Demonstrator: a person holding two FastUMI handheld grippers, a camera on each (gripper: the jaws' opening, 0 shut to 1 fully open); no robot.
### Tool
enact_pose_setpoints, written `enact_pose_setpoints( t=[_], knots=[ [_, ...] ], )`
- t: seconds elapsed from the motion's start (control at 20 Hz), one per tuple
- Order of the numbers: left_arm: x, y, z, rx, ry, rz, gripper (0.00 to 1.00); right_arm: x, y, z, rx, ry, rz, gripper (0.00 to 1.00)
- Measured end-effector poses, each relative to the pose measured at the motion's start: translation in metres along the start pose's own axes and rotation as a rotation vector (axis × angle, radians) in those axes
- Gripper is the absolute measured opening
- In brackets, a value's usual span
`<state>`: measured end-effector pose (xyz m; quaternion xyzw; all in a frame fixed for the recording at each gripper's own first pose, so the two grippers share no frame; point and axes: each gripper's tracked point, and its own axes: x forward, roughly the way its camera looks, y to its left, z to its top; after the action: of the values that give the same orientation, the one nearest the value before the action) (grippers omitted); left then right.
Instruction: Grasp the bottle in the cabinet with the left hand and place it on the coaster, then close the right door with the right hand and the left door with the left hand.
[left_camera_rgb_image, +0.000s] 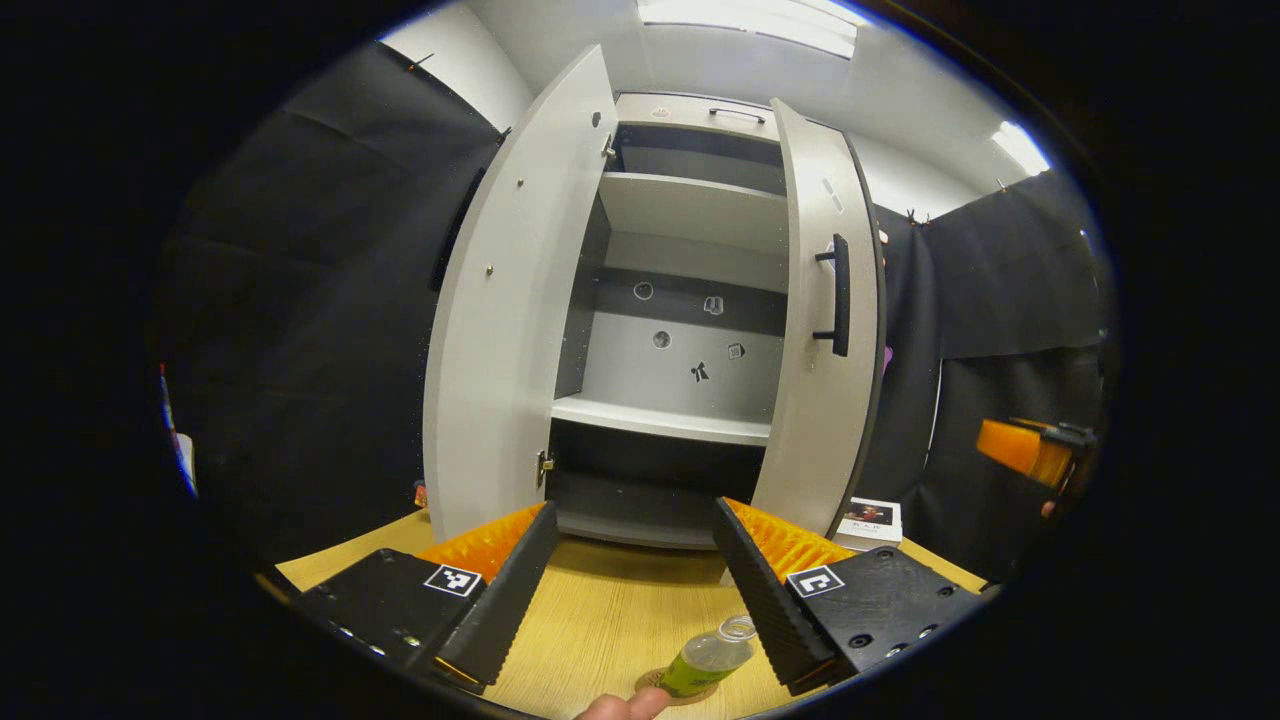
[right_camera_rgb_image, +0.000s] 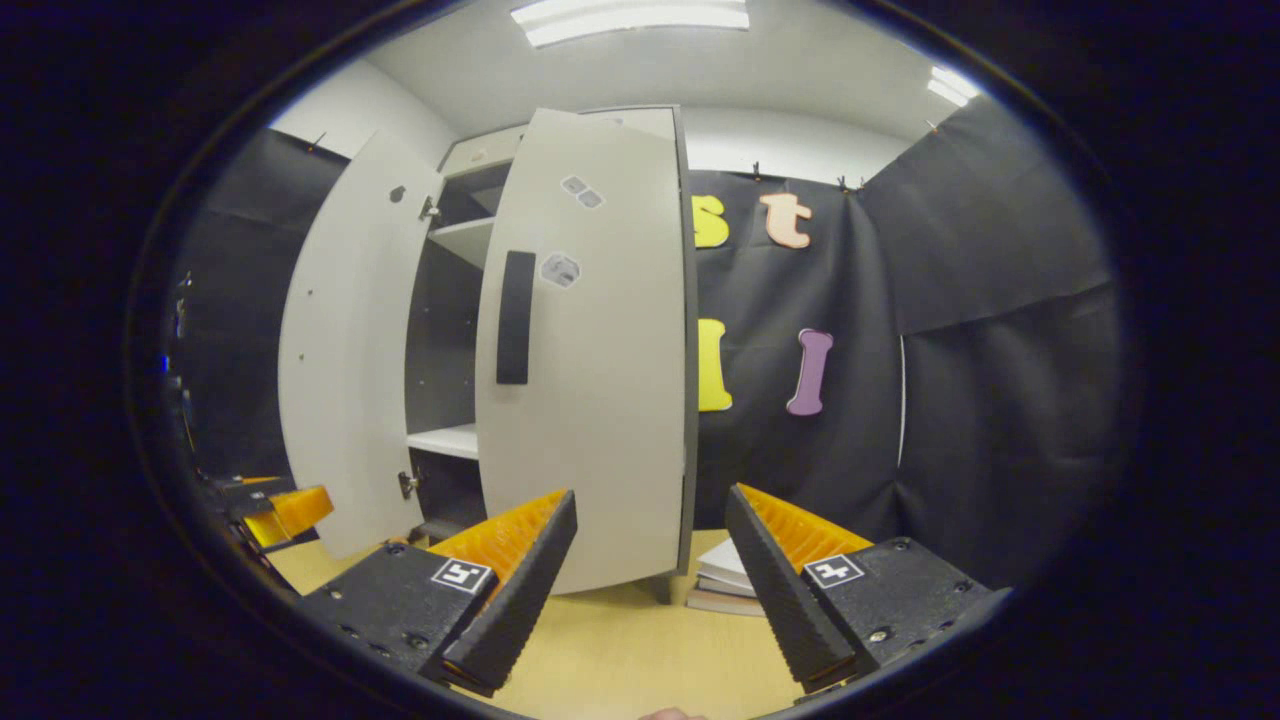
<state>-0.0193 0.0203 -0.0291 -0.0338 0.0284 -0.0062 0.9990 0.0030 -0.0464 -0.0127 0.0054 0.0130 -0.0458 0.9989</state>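
Jaws apart, bottle (left_camera_rgb_image: 708, 656) label unreadable

**Open cabinet, both doors swung out over the desk**

The cabinet (left_camera_rgb_image: 680, 330) stands at the desk's (left_camera_rgb_image: 610, 610) back edge, its left door (left_camera_rgb_image: 510, 300) and right door (left_camera_rgb_image: 825, 330) swung outward, leaving a passage between them to bare shelves. A bottle (left_camera_rgb_image: 710, 655) stands near the desk's front edge. Books (right_camera_rgb_image: 725, 580) lie beside the right door's foot.

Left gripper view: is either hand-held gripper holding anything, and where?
Nothing is held. The left hand-held gripper is open above the bottle on its coaster; the right hand-held gripper is open too.
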Motion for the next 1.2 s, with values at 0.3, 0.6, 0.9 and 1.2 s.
enact_pose_setpoints(
  t=[0.3, 0.6, 0.9, 1.2],
  knots=[
    [0.0, 0.021, 0.028, -0.064, -0.024, 0.035, 0.95, -0.013, 0.021, -0.047, 0.038, 0.129, 0.04, 0.99],
    [0.0, 0.166, 0.116, -0.046, -0.138, 0.317, 0.95, -0.006, 0.026, -0.05, 0.05, 0.149, 0.069, 0.99],
    [0.038, 0.241, 0.169, -0.077, -0.174, 0.461, 0.95, -0.005, 0.019, -0.046, 0.043, 0.135, 0.063, 0.99],
    [0.064, 0.237, 0.175, 0.003, -0.198, 0.483, 0.95, -0.005, -0.003, -0.043, 0.042, 0.12, 0.001, 0.99]
  ],
)
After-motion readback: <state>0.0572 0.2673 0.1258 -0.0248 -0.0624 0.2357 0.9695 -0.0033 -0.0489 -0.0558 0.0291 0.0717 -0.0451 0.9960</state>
